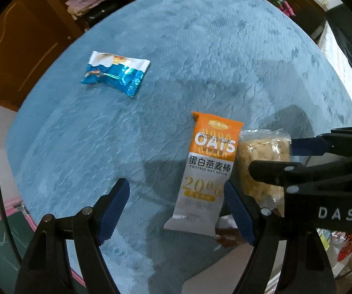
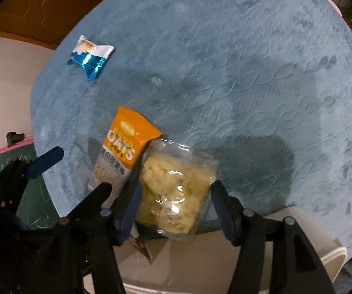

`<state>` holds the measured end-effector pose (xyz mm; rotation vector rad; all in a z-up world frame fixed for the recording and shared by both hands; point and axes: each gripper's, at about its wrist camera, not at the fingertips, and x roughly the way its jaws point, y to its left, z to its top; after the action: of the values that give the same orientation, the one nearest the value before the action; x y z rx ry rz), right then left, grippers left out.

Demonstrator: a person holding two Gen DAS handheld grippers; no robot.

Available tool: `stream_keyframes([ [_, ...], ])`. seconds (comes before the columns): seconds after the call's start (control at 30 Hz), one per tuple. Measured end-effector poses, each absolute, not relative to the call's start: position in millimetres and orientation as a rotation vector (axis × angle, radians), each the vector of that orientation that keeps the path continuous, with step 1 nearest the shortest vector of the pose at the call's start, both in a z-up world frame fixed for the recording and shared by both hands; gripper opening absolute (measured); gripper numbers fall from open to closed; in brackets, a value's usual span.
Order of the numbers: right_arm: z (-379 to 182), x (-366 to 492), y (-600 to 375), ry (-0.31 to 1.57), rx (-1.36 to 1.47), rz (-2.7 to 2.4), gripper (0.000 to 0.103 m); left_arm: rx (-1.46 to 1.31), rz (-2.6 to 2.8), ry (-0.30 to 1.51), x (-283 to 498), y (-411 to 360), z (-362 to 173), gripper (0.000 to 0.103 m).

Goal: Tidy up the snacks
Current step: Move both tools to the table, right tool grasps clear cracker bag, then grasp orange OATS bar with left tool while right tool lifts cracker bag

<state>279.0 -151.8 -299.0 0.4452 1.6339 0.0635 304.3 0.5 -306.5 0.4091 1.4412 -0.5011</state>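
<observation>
The left gripper (image 1: 177, 209) stands with its jaws wide and nothing pressed between them; the bare blue cloth (image 1: 200, 49) fills most of the gap, and only the lower right corner of the orange oat bar packet (image 1: 207, 171) reaches in beside the right-hand blue pad, with no pad seen bearing on it. The right gripper (image 2: 173, 208) also has its jaws parted, and the clear bag of pale puffed snack (image 2: 173, 191) sits between the 2 blue pads; the left pad lies just beside the bag's edge and the right pad stands slightly off it, so whether either pad truly touches the wrapper cannot be told. The 2 packets lie side by side and touching along their long edges, both close to the near edge of the cloth, and the lower end of each overhangs that edge. Below the edge in the right wrist view is a pale beige surface (image 2: 200, 257) with a small dark brown wrapper (image 2: 141, 245) showing under the bag. The 2 grippers are close together, the right one's fingers crossing the lower right of the left wrist view above the bag. Farther out, a blue and white snack packet (image 1: 115, 74) lies alone well apart from the pair, toward the far left of the cloth. The wide middle and far right of the cloth are open. Brown wooden furniture (image 1: 16, 49) stands beyond the far left edge.
</observation>
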Motion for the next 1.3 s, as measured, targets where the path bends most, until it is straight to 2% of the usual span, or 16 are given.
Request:
stream_keyframes([
  [0.23, -315.3, 286.0, -148.5, 1.682, 0.47, 0.044, 0.069, 0.39, -0.531, 1.479, 315.0, -2.5, -326.8, 0.078],
  [0.4, -313.9, 288.5, -146.7, 1.687, 0.441, 0.056, 0.065, 0.368, -0.537, 1.491, 316.0, -0.1, -329.3, 0.079],
  [0.7, -293.3, 293.0, -166.7, 1.62, 0.401, -0.017, 0.065, 0.322, -0.551, 1.535, 323.4, 0.2, -338.0, 0.08],
  [1.0, -254.6, 289.4, -167.8, 1.492, 0.353, -0.041, 0.064, 0.467, -0.508, 1.519, 308.4, -24.5, -351.8, 0.08],
  [1.03, -249.9, 287.6, -166.1, 1.479, 0.345, -0.039, 0.064, 0.463, -0.504, 1.51, 307.4, -24.9, -350.3, 0.075],
  [1.1, -238.6, 284.5, -164.3, 1.45, 0.326, -0.039, 0.064, 0.462, -0.508, 1.496, 303.3, -26.4, -346.7, 0.054],
  [1.13, -233.9, 282.1, -164.0, 1.439, 0.316, -0.042, 0.064, 0.457, -0.517, 1.491, 301.4, -26.0, -342.5, 0.039],
  [1.3, -205.9, 266.8, -168.9, 1.376, 0.285, -0.051, 0.064, 0.494, -0.437, 1.382, 297.0, -20.8, -311.8, 0.037],
])
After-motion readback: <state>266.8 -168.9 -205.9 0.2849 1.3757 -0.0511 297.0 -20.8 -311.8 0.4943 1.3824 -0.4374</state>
